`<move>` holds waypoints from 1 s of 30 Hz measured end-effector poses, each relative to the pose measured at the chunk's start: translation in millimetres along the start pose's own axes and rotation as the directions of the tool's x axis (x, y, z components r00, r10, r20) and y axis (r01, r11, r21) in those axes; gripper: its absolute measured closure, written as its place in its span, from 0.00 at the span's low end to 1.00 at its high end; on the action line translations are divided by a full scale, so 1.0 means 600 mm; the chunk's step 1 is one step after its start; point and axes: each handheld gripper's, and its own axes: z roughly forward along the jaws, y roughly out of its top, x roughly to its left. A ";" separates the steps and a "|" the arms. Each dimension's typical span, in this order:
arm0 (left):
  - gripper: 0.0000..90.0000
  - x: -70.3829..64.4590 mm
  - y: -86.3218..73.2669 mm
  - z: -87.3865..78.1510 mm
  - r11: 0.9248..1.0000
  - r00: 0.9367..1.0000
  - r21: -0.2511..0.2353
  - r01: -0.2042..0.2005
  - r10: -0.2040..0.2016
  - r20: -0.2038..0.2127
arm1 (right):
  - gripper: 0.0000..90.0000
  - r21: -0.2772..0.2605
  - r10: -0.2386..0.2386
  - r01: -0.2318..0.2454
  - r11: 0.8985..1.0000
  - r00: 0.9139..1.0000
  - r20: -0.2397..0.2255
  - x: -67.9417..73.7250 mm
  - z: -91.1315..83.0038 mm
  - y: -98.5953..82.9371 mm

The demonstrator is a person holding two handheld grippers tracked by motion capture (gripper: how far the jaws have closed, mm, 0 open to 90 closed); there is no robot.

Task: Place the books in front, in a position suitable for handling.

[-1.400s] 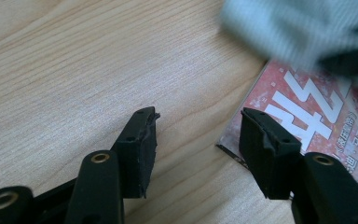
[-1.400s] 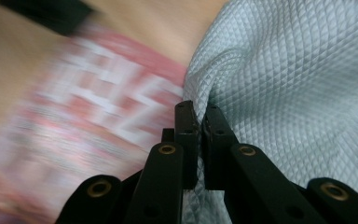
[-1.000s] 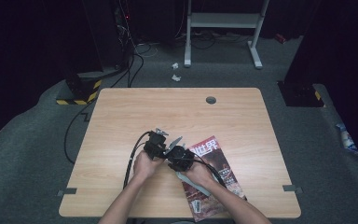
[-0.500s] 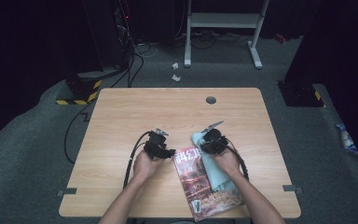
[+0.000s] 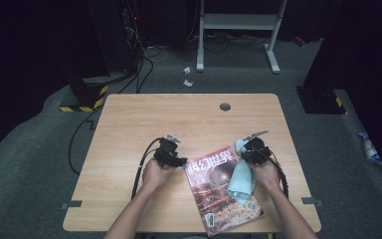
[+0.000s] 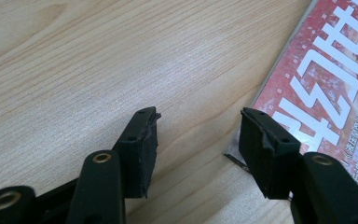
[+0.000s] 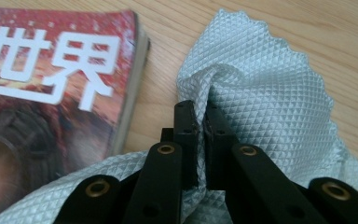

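A red magazine (image 5: 219, 191) with white characters lies on the wooden table (image 5: 189, 119), near the front edge. A pale blue waffle-weave cloth (image 5: 240, 178) drapes over its right side. My right gripper (image 5: 254, 149) is shut on a fold of the cloth (image 7: 256, 88), just beside the magazine's (image 7: 46, 79) top right corner. My left gripper (image 5: 171, 153) is open with nothing between its fingers, its right finger (image 6: 263, 149) over the magazine's (image 6: 326, 84) top left corner.
A round cable hole (image 5: 225, 106) sits near the table's far edge. Black cables (image 5: 142, 167) trail from the left gripper toward the front. Beyond the table are a white metal stand (image 5: 238, 25) and dark equipment on grey carpet.
The right gripper has moved from the middle to the right side of the magazine, carrying the cloth with it. The left gripper has stayed near the magazine's top left corner.
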 end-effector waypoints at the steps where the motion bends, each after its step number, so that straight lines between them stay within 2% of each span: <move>1: 0.52 0.000 0.000 0.000 1.000 1.000 0.001 0.000 0.000 -0.001 | 0.95 -0.006 0.001 -0.001 1.000 1.000 0.003 -0.003 -0.003 -0.004; 5: 0.52 -0.001 0.000 0.000 1.000 1.000 0.001 0.005 -0.005 -0.006 | 0.95 -0.008 -0.054 0.054 0.999 0.998 0.027 0.008 -0.012 -0.021; 7: 0.52 -0.001 0.000 0.000 1.000 1.000 0.002 0.004 -0.004 -0.005 | 0.95 -0.014 -0.093 0.094 0.995 0.995 0.044 0.017 -0.017 -0.032; 11: 0.52 0.000 0.000 0.000 1.000 1.000 0.001 0.001 -0.001 -0.004 | 0.95 -0.009 -0.166 0.167 0.986 0.984 0.070 0.029 -0.029 -0.053; 13: 0.51 0.001 0.000 0.000 1.000 1.000 0.000 -0.004 0.004 -0.007 | 0.95 0.000 -0.205 0.206 0.979 0.975 0.087 0.029 -0.036 -0.063; 15: 0.51 0.002 0.001 0.001 1.000 1.000 -0.004 0.000 0.000 -0.010 | 0.94 0.014 -0.214 0.213 0.977 0.971 0.109 0.025 -0.040 -0.069; 17: 0.51 0.003 0.001 0.002 1.000 1.000 -0.010 0.007 -0.007 -0.014 | 0.93 0.017 -0.192 0.191 0.981 0.974 0.119 0.012 -0.042 -0.071; 18: 0.51 0.003 0.001 0.002 1.000 0.999 -0.013 0.004 -0.005 -0.041 | 0.92 0.014 -0.172 0.172 0.985 0.977 0.124 0.004 -0.043 -0.070; 19: 0.56 0.001 0.000 0.003 1.000 0.995 -0.009 -0.028 0.027 -0.093 | 0.91 0.011 -0.150 0.150 0.989 0.981 0.125 -0.003 -0.043 -0.070; 20: 0.55 0.001 0.000 0.002 0.999 0.992 -0.002 -0.043 0.042 -0.120 | 0.90 0.010 -0.139 0.139 0.990 0.982 0.126 -0.006 -0.043 -0.069; 21: 0.55 0.002 -0.001 0.000 1.000 0.995 0.000 -0.013 0.013 -0.103 | 0.89 0.006 -0.136 0.136 0.991 0.983 0.124 -0.008 -0.044 -0.069; 22: 0.53 0.006 0.000 -0.004 1.000 0.997 0.010 0.030 -0.029 -0.067 | 0.86 -0.001 -0.134 0.135 0.991 0.983 0.125 -0.008 -0.046 -0.068; 23: 0.52 0.006 -0.001 -0.010 0.998 0.997 0.001 0.064 -0.064 -0.044 | 0.83 -0.010 -0.130 0.133 0.991 0.984 0.124 -0.006 -0.049 -0.068; 26: 0.50 -0.002 -0.006 -0.030 0.996 0.997 -0.044 0.073 -0.074 -0.013 | 0.77 -0.058 -0.103 0.108 0.992 0.991 0.089 -0.004 -0.064 -0.068; 27: 0.48 -0.010 -0.008 -0.039 0.996 0.997 -0.049 0.078 -0.078 0.010 | 0.75 -0.071 -0.097 0.103 0.992 0.992 0.077 -0.002 -0.068 -0.067; 29: 0.47 -0.025 -0.013 -0.048 0.996 0.997 -0.052 0.076 -0.075 0.026 | 0.72 -0.100 -0.103 0.107 0.989 0.994 0.042 0.004 -0.080 -0.067; 30: 0.46 -0.033 -0.016 -0.053 0.998 0.998 -0.041 0.057 -0.056 0.030 | 0.71 -0.103 -0.111 0.113 0.988 0.993 0.033 0.008 -0.084 -0.067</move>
